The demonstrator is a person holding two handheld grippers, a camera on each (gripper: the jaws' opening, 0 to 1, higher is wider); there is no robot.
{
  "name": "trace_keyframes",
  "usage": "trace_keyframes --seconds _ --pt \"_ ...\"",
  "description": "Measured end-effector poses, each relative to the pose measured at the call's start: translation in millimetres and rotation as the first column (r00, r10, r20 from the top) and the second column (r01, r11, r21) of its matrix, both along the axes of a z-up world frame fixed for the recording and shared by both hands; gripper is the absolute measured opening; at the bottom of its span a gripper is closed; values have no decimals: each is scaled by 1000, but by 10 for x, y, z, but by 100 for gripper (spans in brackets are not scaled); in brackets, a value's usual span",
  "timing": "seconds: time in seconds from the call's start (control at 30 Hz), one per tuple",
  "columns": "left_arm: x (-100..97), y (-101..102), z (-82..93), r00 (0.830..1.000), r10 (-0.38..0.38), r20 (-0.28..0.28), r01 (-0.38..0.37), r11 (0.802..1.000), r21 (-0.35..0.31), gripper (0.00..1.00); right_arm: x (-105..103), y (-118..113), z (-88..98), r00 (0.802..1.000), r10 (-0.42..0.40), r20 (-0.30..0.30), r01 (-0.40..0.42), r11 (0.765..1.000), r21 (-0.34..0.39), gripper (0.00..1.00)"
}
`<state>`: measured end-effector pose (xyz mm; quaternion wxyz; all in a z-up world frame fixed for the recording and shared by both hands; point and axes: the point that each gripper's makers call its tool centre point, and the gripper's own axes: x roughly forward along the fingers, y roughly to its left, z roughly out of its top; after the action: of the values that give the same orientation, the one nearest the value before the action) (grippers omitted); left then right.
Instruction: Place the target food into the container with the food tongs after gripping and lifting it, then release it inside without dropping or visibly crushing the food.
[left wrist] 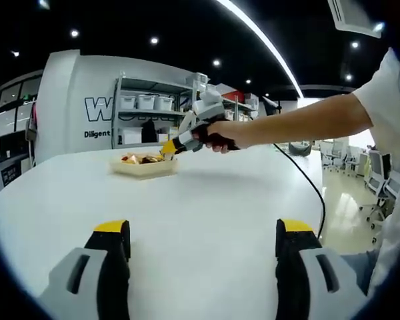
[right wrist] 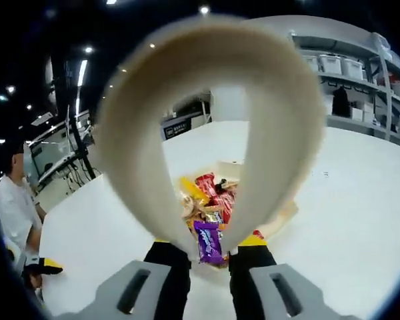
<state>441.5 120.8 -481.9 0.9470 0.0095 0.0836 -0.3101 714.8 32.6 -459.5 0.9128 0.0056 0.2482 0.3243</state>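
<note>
over the tray [right wrist: 288, 215], the tongs [right wrist: 207, 127] are looping up from the right gripper [right wrist: 209, 257], their two arms converging low on a purple snack [right wrist: 208, 241]. the snack is sitting at the near edge of a heap of wrapped snacks [right wrist: 210, 197] in the tray, and the tong tips seem to be pinching or just touching it; i cannot tell whether it is off the pile yet. the right jaws are standing nearly closed, squeezing the tongs' arms between them.

in the left gripper view, the tray [left wrist: 144, 167] is lying far across the white table [left wrist: 207, 207], with the right gripper [left wrist: 170, 148] reaching in over it from the right, held by a hand [left wrist: 215, 139]. the left gripper [left wrist: 203, 243] is hanging near and well apart from the tray, its jaws standing wide and holding nothing.

judging by this, the gripping step is in hand. the next move is calling for steady, gentle pressure on the tongs and a straight lift, then a carry to the container, which i cannot pick out apart from the tray.

far left in the right gripper view, a person [right wrist: 17, 207] is standing by the table's edge.
</note>
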Motion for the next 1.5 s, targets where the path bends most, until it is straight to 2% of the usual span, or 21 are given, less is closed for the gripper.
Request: trace_keyframes --seconds 0.27,0.4,0.57,0.73,0.8,0.83,0.93,1.1,1.3,1.37,1.43,1.5 --pt "9 10 -2 1000 2 -2 -2 1000 -1 88 82 -32 -56 1000 -17 10 17 1000 -15 14" --pt "6 5 -3 1000 2 -3 -2 1000 2 88 153 -46 -71 999 -18 35 20 999 -48 15" --pt "10 9 -5 1000 3 -3 -3 1000 2 88 180 -42 -61 998 -37 47 39 999 -38 18" --pt "10 8 0 1000 1 -7 -1 1000 -3 88 216 -68 -33 997 -72 28 71 997 31 19" --pt "12 8 -3 1000 1 -10 -1 1000 -4 88 204 -76 -1 996 -89 17 87 992 95 19" --pt "13 9 -5 1000 1 -11 -1 1000 -4 88 203 -70 34 995 -95 10 92 984 155 19" --pt "9 10 -8 1000 0 -12 0 1000 -4 88 181 -137 31 992 -124 -2 122 974 193 19" --pt "9 12 -7 1000 0 -10 0 1000 -2 88 183 -222 129 990 -131 49 119 972 201 18" --pt "9 7 -2 1000 1 -11 -1 1000 -4 88 131 -253 317 991 -122 64 104 967 234 18" --pt "10 8 1 1000 0 -11 0 1000 -8 88 58 -225 371 992 -110 65 91 964 249 18" --pt "9 7 5 1000 0 -8 0 1000 -8 88 -47 -196 435 991 -90 95 66 971 231 18" --pt "8 6 9 1000 1 -6 -1 1000 -9 88 -126 -172 434 994 -67 90 47 977 210 18"
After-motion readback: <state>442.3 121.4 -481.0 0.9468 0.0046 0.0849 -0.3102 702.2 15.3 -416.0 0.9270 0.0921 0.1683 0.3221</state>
